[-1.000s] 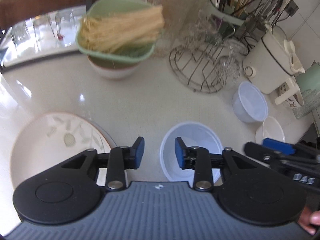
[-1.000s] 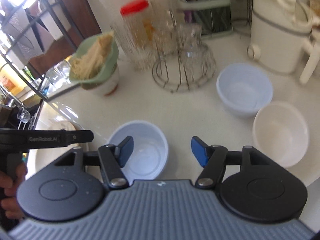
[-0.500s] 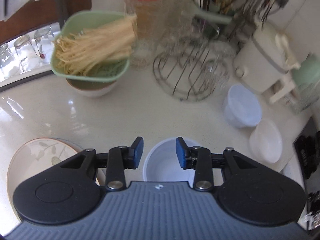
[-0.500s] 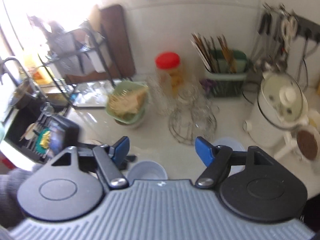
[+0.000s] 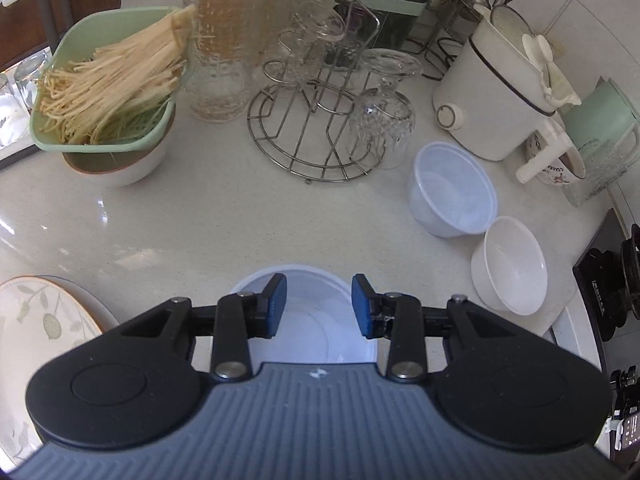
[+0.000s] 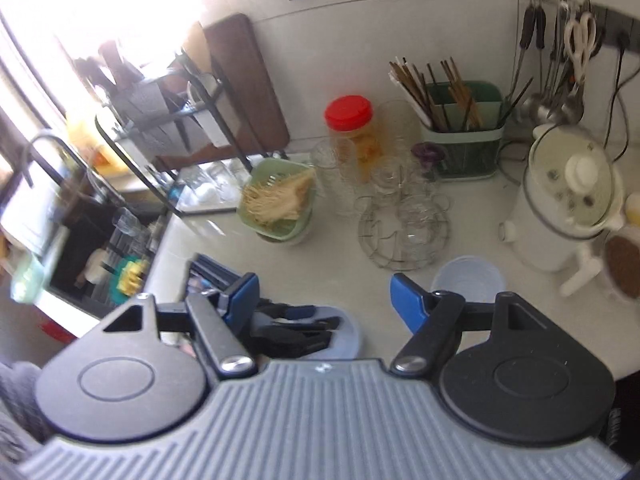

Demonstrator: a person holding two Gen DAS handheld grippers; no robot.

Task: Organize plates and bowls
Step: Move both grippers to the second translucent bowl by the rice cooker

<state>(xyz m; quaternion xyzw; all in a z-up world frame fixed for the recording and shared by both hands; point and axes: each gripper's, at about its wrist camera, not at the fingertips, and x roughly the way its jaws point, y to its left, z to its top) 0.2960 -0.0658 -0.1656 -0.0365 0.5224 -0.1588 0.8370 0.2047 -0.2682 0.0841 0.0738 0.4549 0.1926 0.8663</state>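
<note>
1. The left gripper (image 5: 318, 304) hangs over the near translucent plastic bowl (image 5: 320, 344), jaws part-way apart with nothing pressed between them; the gap lines up with the bowl's far rim, which suggests a rim pinch is being set up.
2. The right gripper (image 6: 324, 300) sits high above the surface (image 5: 200, 216), jaws wide apart and empty, likely kept clear so the left side can work.
3. A second plastic bowl (image 5: 452, 190) and a white ceramic bowl (image 5: 508, 270) rest touching each other at the right, near the electric pot (image 5: 496, 92); I judge that to be the likely stacking spot.
4. The leaf-patterned plate (image 5: 36, 320) lies apart at the left edge, plates kept separate from bowls.
</note>
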